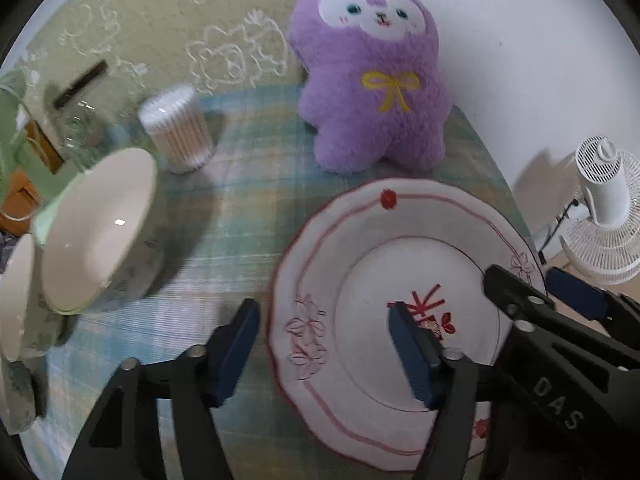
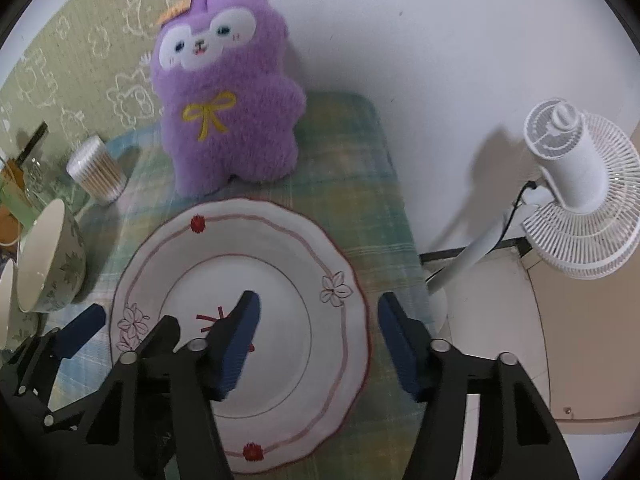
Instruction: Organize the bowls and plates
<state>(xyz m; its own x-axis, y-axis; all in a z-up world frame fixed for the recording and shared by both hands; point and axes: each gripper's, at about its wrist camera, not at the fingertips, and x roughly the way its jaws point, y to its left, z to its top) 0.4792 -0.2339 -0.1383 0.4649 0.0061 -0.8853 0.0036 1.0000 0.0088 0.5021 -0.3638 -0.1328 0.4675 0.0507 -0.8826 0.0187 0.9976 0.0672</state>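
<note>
A white scalloped plate (image 1: 360, 248) (image 2: 280, 248) with a red line and flower prints lies flat on the plaid tablecloth. My left gripper (image 1: 324, 316) stands open astride the plate's left rim, one blue pad outside it and the other over the plate's middle. My right gripper (image 2: 320, 304) is open astride the right rim in the same way, with no pad pressing on the plate. A leaf-patterned bowl (image 1: 100, 232) (image 2: 40, 256) with a cream inside sits to the left. A second bowl (image 1: 16, 300) is partly cut off beyond it.
A purple plush toy (image 1: 372, 92) (image 2: 228, 120) stands just behind the plate. A tub of cotton swabs (image 1: 176, 128) (image 2: 96, 172) and a clear glass (image 1: 76, 128) sit at the back left. The table's right edge runs close to the plate, with a white fan (image 2: 572, 184) beyond it.
</note>
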